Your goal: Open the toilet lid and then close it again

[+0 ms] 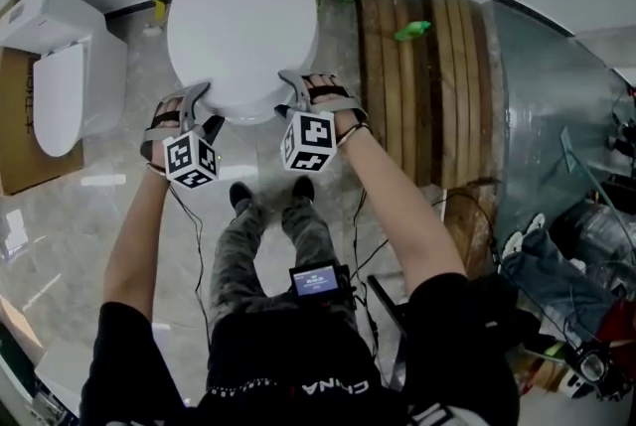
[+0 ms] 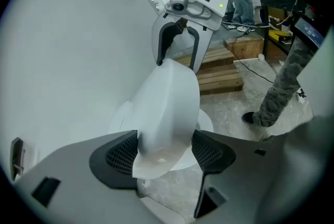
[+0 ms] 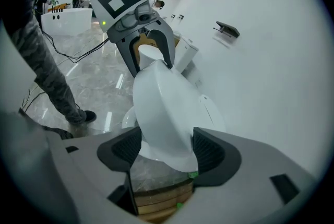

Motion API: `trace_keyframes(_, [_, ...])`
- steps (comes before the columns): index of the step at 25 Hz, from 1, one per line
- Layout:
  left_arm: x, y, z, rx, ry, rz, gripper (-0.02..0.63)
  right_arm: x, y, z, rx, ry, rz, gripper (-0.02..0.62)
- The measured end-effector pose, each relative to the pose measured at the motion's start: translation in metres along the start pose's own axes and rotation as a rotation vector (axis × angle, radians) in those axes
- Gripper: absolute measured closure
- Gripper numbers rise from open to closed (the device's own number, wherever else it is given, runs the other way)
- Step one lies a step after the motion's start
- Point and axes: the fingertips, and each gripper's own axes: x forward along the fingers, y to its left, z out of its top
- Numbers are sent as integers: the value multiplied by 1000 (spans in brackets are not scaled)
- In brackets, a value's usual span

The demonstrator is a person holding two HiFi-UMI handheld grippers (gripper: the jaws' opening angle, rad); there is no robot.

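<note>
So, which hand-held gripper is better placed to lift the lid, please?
Right hand-held gripper, marginally: the toilet lid rim nearly fills its jaws; the left hand-held gripper shows a gap.

The floor (image 1: 89,235) is shiny grey stone. A white toilet (image 1: 243,17) stands on it at the top middle of the frame. A second toilet (image 1: 65,67) stands at the upper left, with flat brown cardboard (image 1: 20,151) by it. A wooden pallet (image 1: 427,67) lies at the upper right. Two black shoes (image 1: 241,195) stand in the middle, just below the toilet. Thin black cables (image 1: 199,255) run across the floor near them.
</note>
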Motion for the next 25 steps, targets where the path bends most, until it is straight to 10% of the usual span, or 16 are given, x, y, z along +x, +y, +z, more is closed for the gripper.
trace_keyframes(25, [129, -131, -69, 45, 89, -22, 293, 130, 122, -84, -47, 54, -26, 291])
